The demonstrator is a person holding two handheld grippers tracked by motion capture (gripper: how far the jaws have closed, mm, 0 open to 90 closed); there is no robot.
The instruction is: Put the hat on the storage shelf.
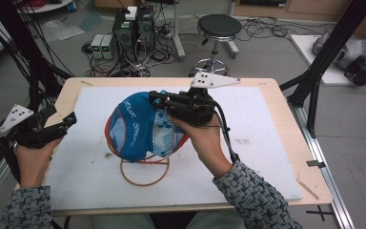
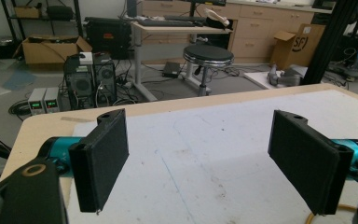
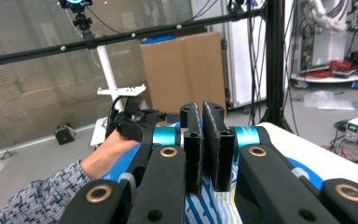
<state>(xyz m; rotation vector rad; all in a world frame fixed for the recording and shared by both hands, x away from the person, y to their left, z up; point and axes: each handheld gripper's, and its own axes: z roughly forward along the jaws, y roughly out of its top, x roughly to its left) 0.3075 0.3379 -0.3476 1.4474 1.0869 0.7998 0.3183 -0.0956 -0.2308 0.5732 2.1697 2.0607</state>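
The left gripper [image 1: 69, 119] sat at the table's left edge, jaws spread wide, gripped by the left hand [image 1: 33, 160]. The right gripper [image 1: 156, 99] pointed leftward, jaws pressed nearly together, right hand [image 1: 205, 138] beneath it.

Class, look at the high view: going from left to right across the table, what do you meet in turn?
Left gripper → blue cap on a wire stand → right gripper pinching the cap's top → bare white board.
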